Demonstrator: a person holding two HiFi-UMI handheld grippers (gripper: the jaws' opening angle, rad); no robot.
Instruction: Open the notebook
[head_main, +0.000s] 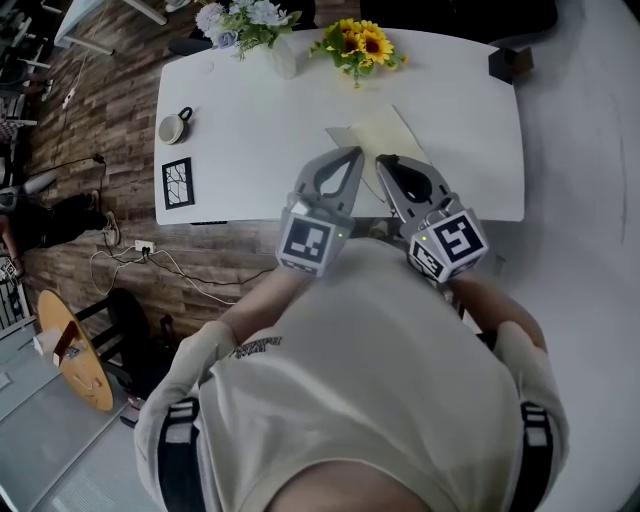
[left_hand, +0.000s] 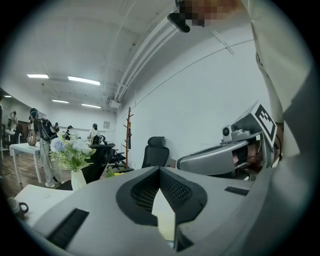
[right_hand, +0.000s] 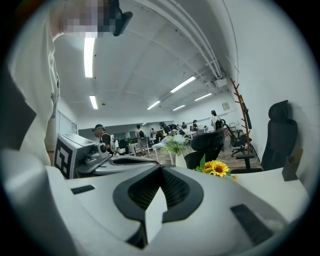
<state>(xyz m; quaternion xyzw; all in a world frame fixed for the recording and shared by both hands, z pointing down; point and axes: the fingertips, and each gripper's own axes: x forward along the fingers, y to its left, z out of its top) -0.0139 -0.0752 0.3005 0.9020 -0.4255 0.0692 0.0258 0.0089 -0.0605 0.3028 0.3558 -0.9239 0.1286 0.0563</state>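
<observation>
notebook laid flat on worktop. left tongs and right tongs held shut, empty, at notebook's near edge. if closed, the cover alone is to be caught.

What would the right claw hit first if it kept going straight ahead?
Likely the notebook: the shut right claw hangs over it, tilted slightly down. If it clears that, the vase of pale flowers is next in line. Its height is hard to judge.

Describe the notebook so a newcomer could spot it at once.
Start at the white table. At its near edge, right of centre, lies the notebook. It is the only flat cream thing there; the sunflowers stand at the far edge.
</observation>
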